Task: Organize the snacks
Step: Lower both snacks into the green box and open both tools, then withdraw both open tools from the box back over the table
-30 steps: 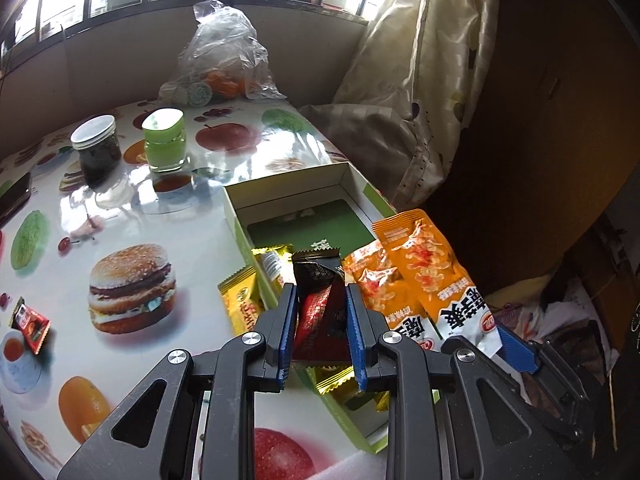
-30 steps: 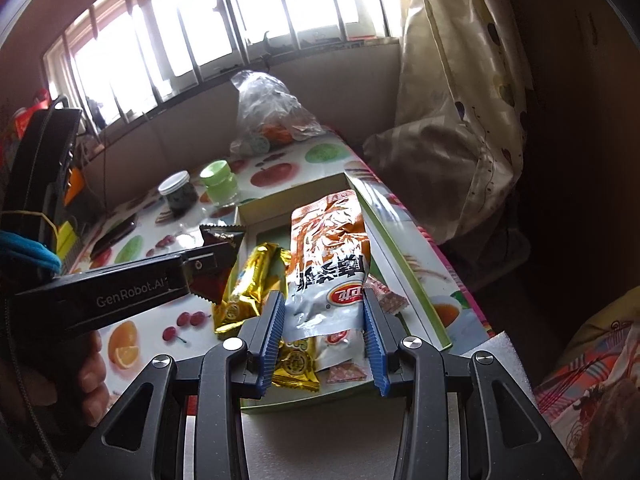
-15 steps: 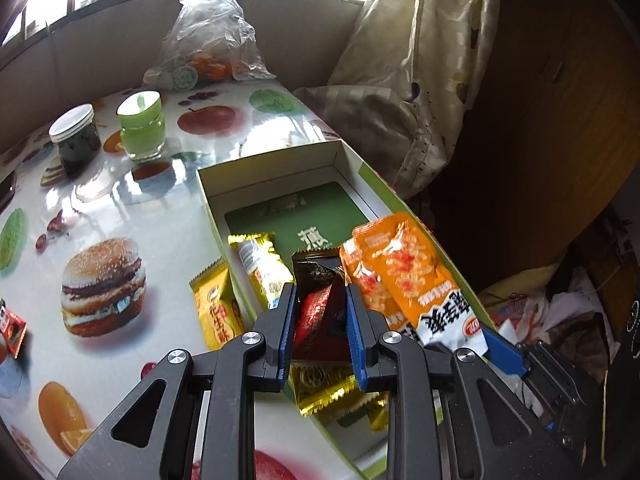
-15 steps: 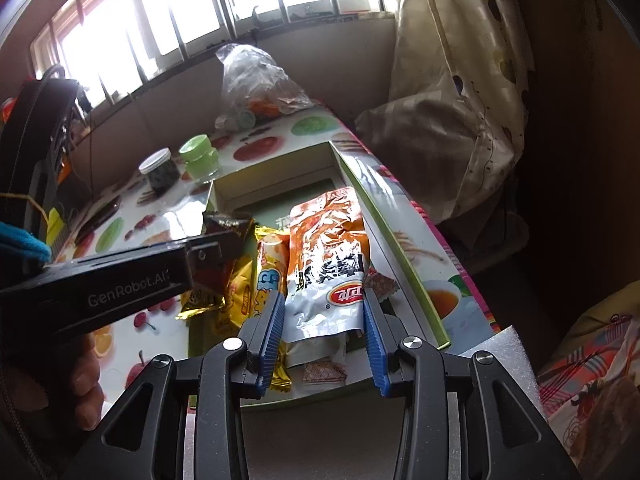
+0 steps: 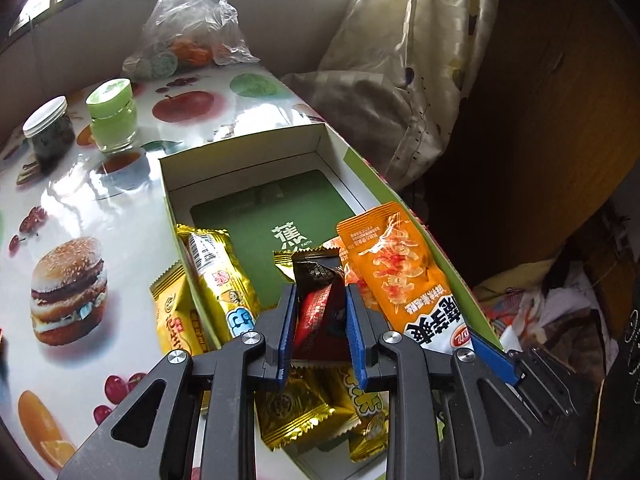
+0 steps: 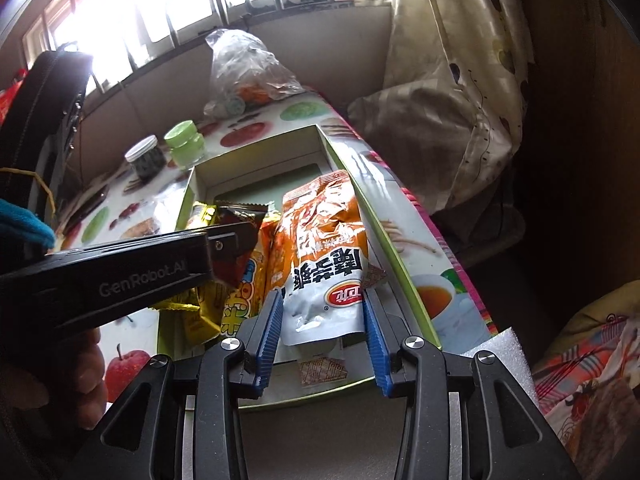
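With each claw clamped on a packet, left claw [image 5: 320,320] on the dark packet [image 5: 320,300] and right claw [image 6: 323,316] on the orange packet [image 6: 324,248], both needed lowering flat inside the box [image 5: 240,152] before release.

Left gripper [image 5: 320,300]: I see black arms with blue pads
Dark snack packet [image 5: 320,304]: I read it as black-brown with a red panel
Right gripper [image 6: 324,312]: black, with ridged blue pads
Orange snack bag [image 6: 324,252]: I see orange with a white end, black characters and a red logo
Gold packets [image 5: 220,276]: shiny gold; one carries a white barcode and blue lettering
Box [image 5: 248,152]: white inner walls; lime-green outside; dark green floor panel with white characters
Tablecloth [image 5: 80,208]: white and glossy, printed with a burger, red apples, cherries, orange slices
Jar [image 5: 114,118]: pale green all over
Second jar [image 5: 50,128]: white lid; dark contents
Curtain [image 5: 400,60]: cream with small dark spots
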`<action>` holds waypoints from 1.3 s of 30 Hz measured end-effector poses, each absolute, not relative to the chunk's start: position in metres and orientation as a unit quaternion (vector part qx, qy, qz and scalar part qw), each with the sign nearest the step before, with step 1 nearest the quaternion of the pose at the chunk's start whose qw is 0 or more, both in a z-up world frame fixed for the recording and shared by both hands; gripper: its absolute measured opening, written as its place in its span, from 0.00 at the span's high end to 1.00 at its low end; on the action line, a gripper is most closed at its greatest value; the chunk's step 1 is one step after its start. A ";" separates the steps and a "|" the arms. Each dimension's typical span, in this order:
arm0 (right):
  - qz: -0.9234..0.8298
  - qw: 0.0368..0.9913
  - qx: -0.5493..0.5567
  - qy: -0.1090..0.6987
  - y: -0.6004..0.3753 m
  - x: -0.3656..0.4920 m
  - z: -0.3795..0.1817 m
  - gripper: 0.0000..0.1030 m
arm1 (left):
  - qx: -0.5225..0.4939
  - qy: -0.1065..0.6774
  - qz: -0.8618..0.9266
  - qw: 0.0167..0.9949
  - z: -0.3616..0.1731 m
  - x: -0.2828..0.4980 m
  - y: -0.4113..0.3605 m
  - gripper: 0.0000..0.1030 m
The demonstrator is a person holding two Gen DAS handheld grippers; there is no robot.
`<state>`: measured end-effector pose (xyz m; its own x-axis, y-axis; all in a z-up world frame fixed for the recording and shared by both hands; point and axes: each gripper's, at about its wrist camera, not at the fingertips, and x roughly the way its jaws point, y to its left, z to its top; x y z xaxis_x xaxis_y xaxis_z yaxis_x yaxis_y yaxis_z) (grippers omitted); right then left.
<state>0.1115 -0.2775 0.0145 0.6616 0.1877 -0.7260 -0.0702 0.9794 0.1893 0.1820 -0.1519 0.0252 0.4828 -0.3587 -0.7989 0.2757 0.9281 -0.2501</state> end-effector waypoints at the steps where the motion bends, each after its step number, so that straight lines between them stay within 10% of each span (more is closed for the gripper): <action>1: 0.071 0.909 0.072 0.405 -0.278 0.112 0.014 0.62 | -0.044 0.474 -0.185 0.860 0.025 0.183 -0.152 0.76; 39: 0.054 0.919 0.043 0.389 -0.269 0.102 0.022 0.46 | -0.027 0.439 -0.176 0.881 0.054 0.162 -0.139 0.50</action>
<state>0.1023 -0.2691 0.0218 0.6919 0.1325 -0.7097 -0.0658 0.9905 0.1208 0.1620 -0.1392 0.0543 0.5527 -0.3342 -0.7634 0.2868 0.9364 -0.2023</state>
